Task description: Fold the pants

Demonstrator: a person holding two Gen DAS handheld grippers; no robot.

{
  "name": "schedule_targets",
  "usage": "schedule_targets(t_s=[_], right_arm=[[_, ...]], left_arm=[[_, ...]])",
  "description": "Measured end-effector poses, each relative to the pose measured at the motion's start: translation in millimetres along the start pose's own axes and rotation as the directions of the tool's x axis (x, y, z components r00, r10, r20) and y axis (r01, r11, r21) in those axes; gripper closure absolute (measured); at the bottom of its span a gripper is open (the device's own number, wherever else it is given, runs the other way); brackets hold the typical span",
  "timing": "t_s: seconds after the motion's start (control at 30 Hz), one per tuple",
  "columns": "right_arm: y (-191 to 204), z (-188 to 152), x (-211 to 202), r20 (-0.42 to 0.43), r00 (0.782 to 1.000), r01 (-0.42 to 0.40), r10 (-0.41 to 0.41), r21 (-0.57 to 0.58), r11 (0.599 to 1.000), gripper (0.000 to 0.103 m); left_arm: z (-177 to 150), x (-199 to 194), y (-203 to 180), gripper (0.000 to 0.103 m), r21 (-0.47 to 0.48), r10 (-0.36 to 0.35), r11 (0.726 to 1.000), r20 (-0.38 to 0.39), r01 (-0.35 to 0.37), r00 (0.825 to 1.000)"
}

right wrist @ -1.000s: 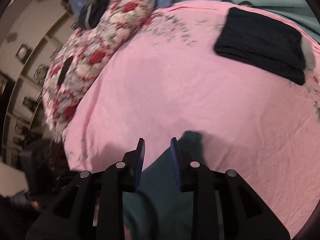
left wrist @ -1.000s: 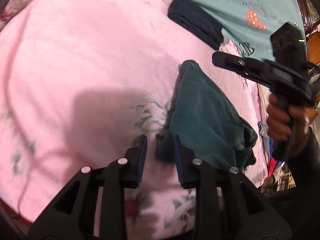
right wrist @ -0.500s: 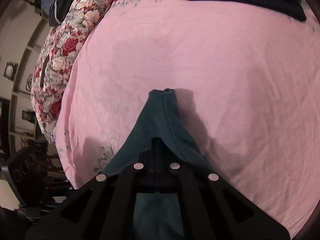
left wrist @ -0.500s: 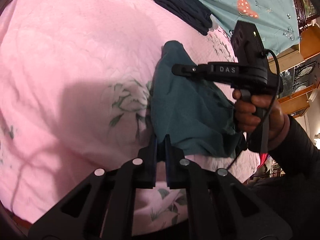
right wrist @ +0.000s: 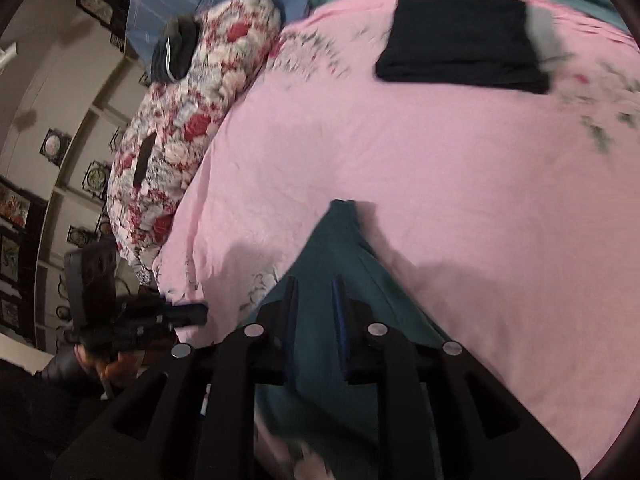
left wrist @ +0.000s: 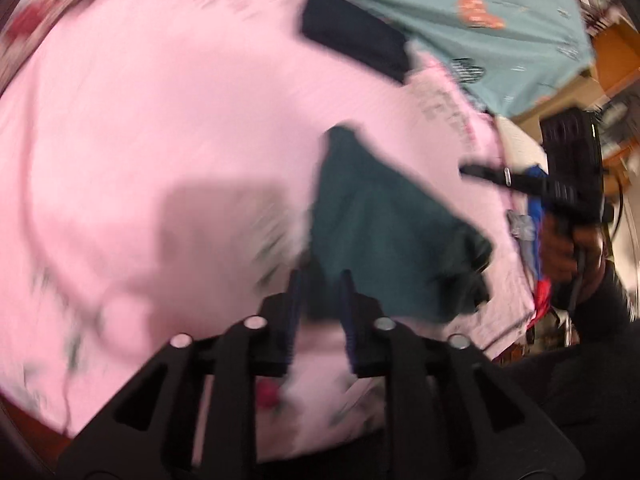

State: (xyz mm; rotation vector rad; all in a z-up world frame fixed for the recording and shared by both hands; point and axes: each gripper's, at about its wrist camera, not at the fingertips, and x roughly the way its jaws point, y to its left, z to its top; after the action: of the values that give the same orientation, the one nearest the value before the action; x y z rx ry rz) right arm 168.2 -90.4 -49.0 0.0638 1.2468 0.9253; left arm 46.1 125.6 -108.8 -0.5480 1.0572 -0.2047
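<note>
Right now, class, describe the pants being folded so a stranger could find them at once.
Find the pink bedspread. Near its front edge lie the teal pants, tapering to a point. Unlike the black folded garment farther back, they are green-blue and still loose.

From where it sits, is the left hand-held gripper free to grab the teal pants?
Probably yes: the teal pants lie just ahead of the opening left hand-held gripper, nothing between.

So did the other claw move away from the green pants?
Yes. In the left view, the right claw pulled off the green pants toward the pink bedspread edge.
</note>
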Motion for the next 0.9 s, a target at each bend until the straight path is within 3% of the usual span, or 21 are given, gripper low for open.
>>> schedule_targets(t_s=[0.07, 0.17, 0.23, 0.3, 0.43, 0.47, 0.5, 0.67, 0.8, 0.87, 0.9], right_arm=[[-12.2, -21.9, -27.4, 0.022, 1.000, 0.022, -0.023, 0.049, 0.999, 0.083], [-32.6, -62.9, -55.7, 0.043, 0.998, 0.039, -0.046, 0.166, 0.985, 0.070], [-48.1, -94.3, -67.6, 0.060, 0.993, 0.078, -0.097, 0.257, 0.963, 0.068], [-58.1, -117.9, -71.7, 0.075, 0.990, 0.088, -0.119, 0.333, 0.939, 0.068], [-63.8, -139.5, -67.8, 0.107, 0.976, 0.130, -0.189, 0.406, 0.905, 0.066], [-62.0, -140.7, -67.4, 0.112, 0.972, 0.144, -0.205, 0.404, 0.903, 0.053], [-61.1, -139.5, -64.0, 0.121, 0.963, 0.173, -0.239, 0.400, 0.900, 0.052], [-57.1, -121.7, -44.8, 0.138, 0.949, 0.228, -0.283, 0.320, 0.920, 0.052], [-59.7, -110.1, -23.3, 0.101, 0.934, 0.309, -0.343, 0.255, 0.916, 0.053], [-58.6, -106.4, -20.4, 0.095, 0.928, 0.335, -0.361, 0.217, 0.917, 0.074], [-57.9, -105.6, -20.8, 0.086, 0.924, 0.349, -0.372, 0.207, 0.914, 0.078]], left_arm=[[16.0, 17.9, -25.9, 0.062, 0.069, -0.028, 0.997, -0.011, 0.029, 1.000], [23.1, 50.1, -62.4, 0.051, 0.152, -0.043, 0.987, -0.065, 0.053, 0.997], [25.5, 76.4, -87.4, 0.049, 0.183, -0.085, 0.977, -0.128, 0.108, 0.988], [20.0, 92.1, -106.5, 0.049, 0.219, -0.124, 0.961, -0.198, 0.167, 0.972], [7.6, 115.0, -139.8, 0.049, 0.295, -0.179, 0.912, -0.341, 0.286, 0.923], [3.8, 118.5, -144.0, 0.049, 0.303, -0.183, 0.904, -0.365, 0.302, 0.913], [0.7, 121.3, -148.1, 0.049, 0.311, -0.181, 0.897, -0.387, 0.313, 0.904], [-8.0, 124.7, -156.2, 0.049, 0.312, -0.176, 0.891, -0.433, 0.330, 0.884], [-12.9, 128.6, -159.6, 0.049, 0.307, -0.167, 0.891, -0.461, 0.334, 0.872], [-14.6, 128.1, -163.8, 0.049, 0.314, -0.168, 0.886, -0.467, 0.341, 0.868], [-15.0, 126.1, -166.4, 0.049, 0.315, -0.174, 0.884, -0.466, 0.346, 0.868]])
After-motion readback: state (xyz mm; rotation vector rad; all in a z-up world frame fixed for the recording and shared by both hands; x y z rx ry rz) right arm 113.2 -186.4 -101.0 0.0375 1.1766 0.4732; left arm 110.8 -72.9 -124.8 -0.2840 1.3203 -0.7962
